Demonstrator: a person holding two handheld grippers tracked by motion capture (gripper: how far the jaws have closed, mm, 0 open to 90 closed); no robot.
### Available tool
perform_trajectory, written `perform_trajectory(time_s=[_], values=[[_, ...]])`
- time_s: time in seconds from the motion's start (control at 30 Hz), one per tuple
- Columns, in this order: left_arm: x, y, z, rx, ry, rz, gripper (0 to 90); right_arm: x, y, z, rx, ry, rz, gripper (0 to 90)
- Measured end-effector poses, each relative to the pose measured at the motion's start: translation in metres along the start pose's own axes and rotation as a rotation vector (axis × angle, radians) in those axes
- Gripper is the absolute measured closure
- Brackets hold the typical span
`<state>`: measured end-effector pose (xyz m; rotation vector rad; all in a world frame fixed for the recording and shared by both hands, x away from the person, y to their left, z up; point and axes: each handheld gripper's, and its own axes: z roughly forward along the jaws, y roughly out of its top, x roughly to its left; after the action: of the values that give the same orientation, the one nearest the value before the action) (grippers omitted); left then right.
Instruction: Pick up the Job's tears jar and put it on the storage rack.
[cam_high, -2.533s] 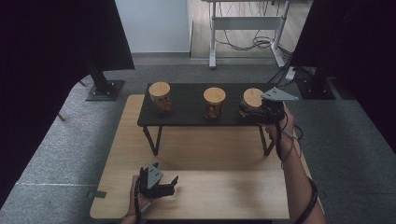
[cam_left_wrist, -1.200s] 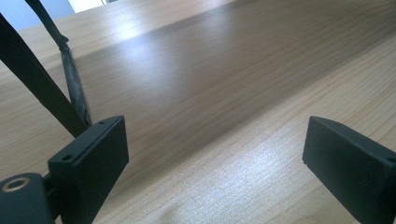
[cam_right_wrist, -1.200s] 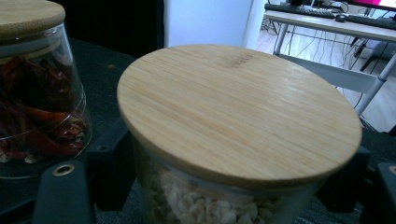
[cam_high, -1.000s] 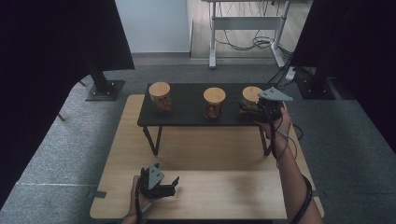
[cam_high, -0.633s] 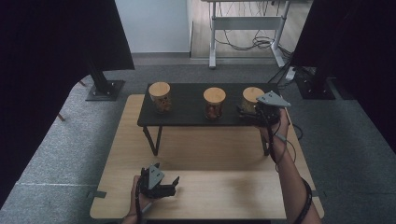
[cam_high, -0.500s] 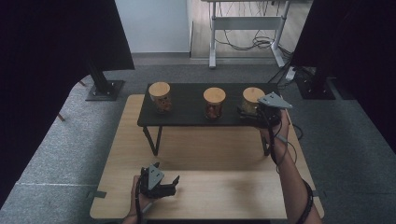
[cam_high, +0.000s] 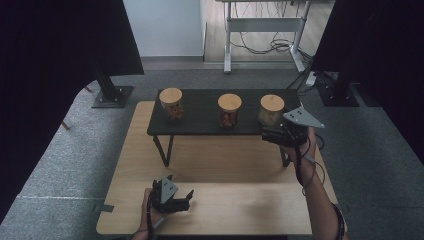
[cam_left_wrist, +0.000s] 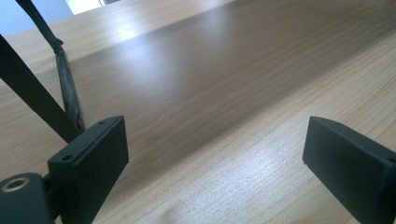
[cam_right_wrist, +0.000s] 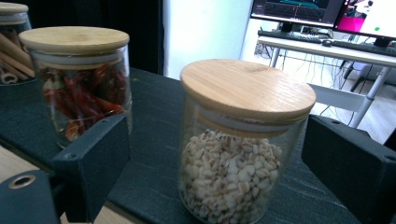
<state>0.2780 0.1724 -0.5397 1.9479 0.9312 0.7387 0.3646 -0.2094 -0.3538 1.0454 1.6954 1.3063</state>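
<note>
Here, grain jar (cam_right_wrist: 240, 149) upright, lid (cam_right_wrist: 247, 88) topmost

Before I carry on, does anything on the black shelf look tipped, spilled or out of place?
Nothing stands out. Three glass jars stand upright on the black shelf, bamboo lids seated: the grain jar, the chilli jar and a third jar. No spill shows. The right claw stands open, apart from the grain jar.

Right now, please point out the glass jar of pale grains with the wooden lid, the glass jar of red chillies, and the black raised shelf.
Glass jar of pale grains (cam_right_wrist: 233, 186), right gripper view, glass wall.
Glass jar of red chillies (cam_right_wrist: 84, 100), right gripper view, glass wall.
Black raised shelf (cam_high: 200, 112), high view, bare top.
</note>
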Motion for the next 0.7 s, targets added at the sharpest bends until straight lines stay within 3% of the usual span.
perform_trajectory(time_s=[0.33,0.7], values=[[0.000,0.000,0.000,-0.001,0.001,0.003,6.4,0.009,-0.014,-0.014,-0.022,0.012,-0.004,7.4],[-0.001,0.000,-0.003,-0.007,0.001,0.004,6.4,0.021,-0.036,-0.045,-0.069,0.027,-0.018,7.7]])
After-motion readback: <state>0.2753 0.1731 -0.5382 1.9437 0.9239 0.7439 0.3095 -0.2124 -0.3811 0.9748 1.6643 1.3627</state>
